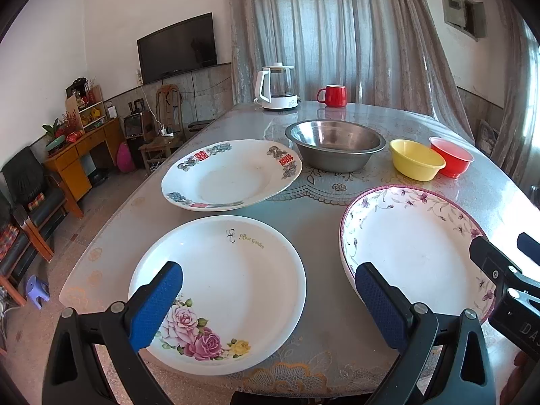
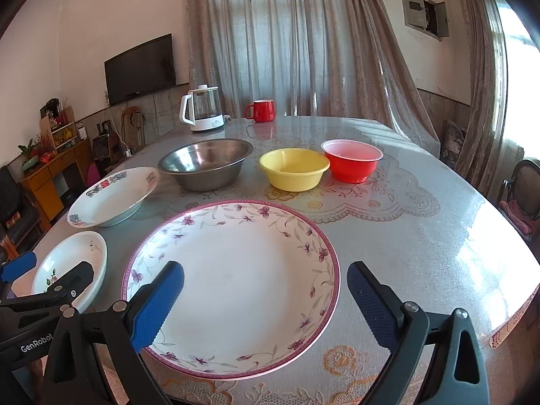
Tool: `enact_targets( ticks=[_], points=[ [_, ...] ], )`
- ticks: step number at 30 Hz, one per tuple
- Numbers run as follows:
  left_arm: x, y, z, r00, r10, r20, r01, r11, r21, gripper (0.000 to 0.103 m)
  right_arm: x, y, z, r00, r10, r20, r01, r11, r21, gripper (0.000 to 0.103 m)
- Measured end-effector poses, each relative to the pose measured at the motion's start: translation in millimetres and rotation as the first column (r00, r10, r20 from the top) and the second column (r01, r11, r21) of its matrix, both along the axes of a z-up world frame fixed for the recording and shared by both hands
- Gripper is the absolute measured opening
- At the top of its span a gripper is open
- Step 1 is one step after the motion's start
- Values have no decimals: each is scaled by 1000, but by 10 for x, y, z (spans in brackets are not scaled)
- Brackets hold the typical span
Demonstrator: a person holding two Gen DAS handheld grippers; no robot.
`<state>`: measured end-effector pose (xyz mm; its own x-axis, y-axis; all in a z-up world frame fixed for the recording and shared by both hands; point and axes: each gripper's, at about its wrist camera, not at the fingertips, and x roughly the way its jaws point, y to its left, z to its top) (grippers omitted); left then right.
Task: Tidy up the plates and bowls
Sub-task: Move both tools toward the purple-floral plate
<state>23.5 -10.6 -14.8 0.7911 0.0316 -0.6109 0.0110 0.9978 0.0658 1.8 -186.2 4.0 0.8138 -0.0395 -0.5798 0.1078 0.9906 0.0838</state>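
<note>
Right under my left claw (image 1: 268,303) sits the white round plate with pink roses painted on its rim (image 1: 233,290), flat on the glass-topped table with a lace-patterned cloth (image 1: 317,216). Both blue pads (image 1: 157,307) stand spread wide above it, nothing pinched between them.

My right claw (image 2: 265,305) is just as wide open and holding nothing, hovering over the big white plate with a purple floral border and maroon edge (image 2: 236,280), so that plate is straight ahead and below its fingers. From the left claw, it's off to the right.

Beyond the rose plate, further out from the left claw, is a white deep plate with red characters and blue flowers on its rim (image 1: 229,175). Past that plate, the 3 bowls line up across the table: a dull stainless steel bowl (image 1: 334,143), a small yellow plastic bowl (image 1: 416,158) just beside it, then a red plastic bowl (image 1: 452,155) touching or nearly touching the yellow one, can't tell which.

Way at the far edge are a white electric kettle with a glass body (image 1: 276,86) and a red mug (image 1: 332,95).
</note>
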Motion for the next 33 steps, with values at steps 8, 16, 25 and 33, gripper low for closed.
enact_targets(
  ticks=[8, 16, 25, 33],
  points=[
    [37, -13, -29, 1000, -4, -13, 4, 1000, 3, 103, 35, -74, -15, 1000, -15, -1, 15, 1000, 8, 99],
    [45, -19, -36, 1000, -4, -18, 4, 1000, 5, 103, 49, -81, -35, 1000, -13, -9, 13, 1000, 9, 99],
    [39, -18, -32, 1000, -11, -16, 11, 1000, 4, 103, 31, -103, -23, 1000, -20, -7, 20, 1000, 12, 99],
    [30, -45, -26, 999, -30, -19, 30, 1000, -1, 103, 23, -127, -26, 1000, -21, -11, 22, 1000, 17, 99]
  ],
)
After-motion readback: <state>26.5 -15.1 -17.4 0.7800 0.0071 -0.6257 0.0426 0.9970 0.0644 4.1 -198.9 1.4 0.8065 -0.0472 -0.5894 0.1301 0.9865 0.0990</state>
